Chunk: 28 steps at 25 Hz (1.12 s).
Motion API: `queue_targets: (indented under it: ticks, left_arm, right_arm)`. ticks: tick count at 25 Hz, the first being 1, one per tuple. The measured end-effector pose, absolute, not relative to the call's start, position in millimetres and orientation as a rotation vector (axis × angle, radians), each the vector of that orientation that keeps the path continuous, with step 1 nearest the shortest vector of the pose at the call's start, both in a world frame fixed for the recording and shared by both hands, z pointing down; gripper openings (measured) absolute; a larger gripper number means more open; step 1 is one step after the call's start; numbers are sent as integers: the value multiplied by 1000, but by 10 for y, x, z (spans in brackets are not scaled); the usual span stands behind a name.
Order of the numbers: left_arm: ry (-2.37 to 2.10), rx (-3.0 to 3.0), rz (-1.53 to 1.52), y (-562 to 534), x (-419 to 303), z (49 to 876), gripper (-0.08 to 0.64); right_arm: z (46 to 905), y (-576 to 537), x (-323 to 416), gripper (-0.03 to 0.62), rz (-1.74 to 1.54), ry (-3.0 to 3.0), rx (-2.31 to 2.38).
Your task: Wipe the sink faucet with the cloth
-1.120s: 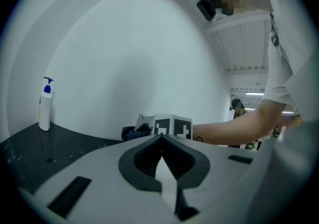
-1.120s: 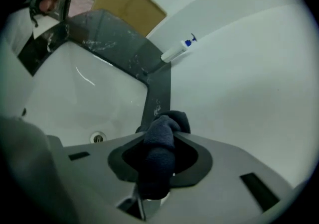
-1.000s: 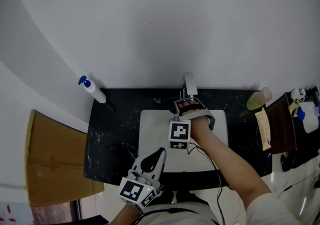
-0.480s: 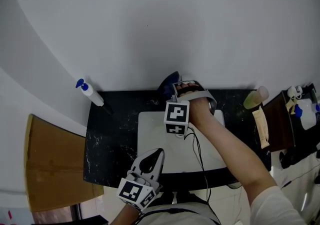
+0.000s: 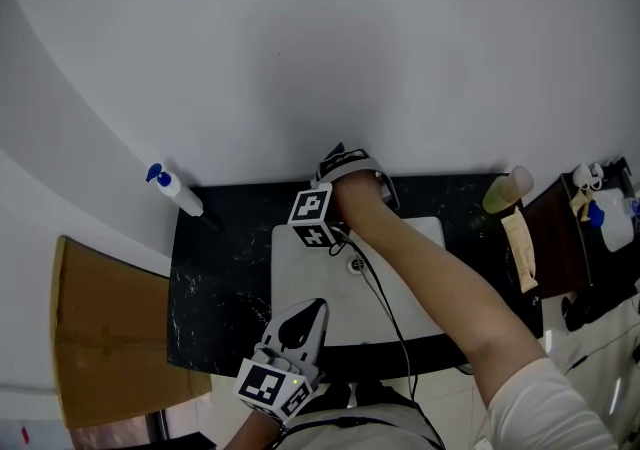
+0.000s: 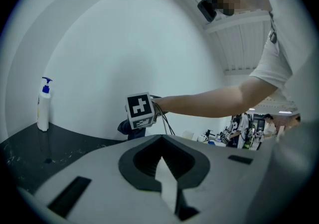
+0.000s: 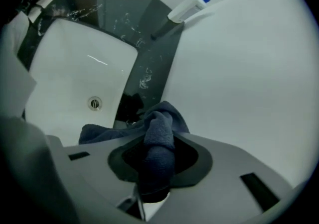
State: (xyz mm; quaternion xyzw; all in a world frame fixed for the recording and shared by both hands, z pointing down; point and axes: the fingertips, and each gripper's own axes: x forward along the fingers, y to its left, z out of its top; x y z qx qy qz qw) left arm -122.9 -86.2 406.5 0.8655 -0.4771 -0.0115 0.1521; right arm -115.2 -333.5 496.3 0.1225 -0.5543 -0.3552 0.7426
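Note:
My right gripper (image 5: pixel 334 166) is shut on a dark blue cloth (image 7: pixel 159 136), which bunches between its jaws and spills out in front. It is at the back rim of the white sink (image 5: pixel 300 273), close to the wall, pointing steeply down. The faucet is hidden under the hand and the cloth. In the left gripper view the cloth (image 6: pixel 126 127) hangs below the right gripper's marker cube. My left gripper (image 5: pixel 312 308) hovers at the counter's front edge, shut and holding nothing, level and pointing towards the sink.
A white pump bottle (image 5: pixel 172 188) with a blue top stands on the black counter (image 5: pixel 215 268) at the back left. The sink drain (image 7: pixel 94 102) is in the basin. A yellow-green bottle (image 5: pixel 503 191) stands at the back right. A cardboard box (image 5: pixel 110 338) sits left of the counter.
My right gripper has carried the cloth left and back towards the wall, turning as it went. The faucet, visible a second ago, is now covered. The left gripper has stayed put.

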Motion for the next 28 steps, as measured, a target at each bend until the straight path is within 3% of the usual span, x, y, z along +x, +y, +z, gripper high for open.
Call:
queue_targets:
  ticks: [15, 22, 28]
  left_arm:
    - [-1377, 2498, -38, -777, -1176, 3979, 2]
    - [-1354, 2521, -35, -714, -1032, 3936, 2]
    - [-1326, 2552, -33, -663, -890, 3895, 2]
  right_arm:
    - [5071, -2473, -1096, 98, -716, -1328, 159]
    - [4804, -2326, -983, 98, -714, -1675, 423]
    - [4581, -2199, -650, 98, -523, -2068, 797]
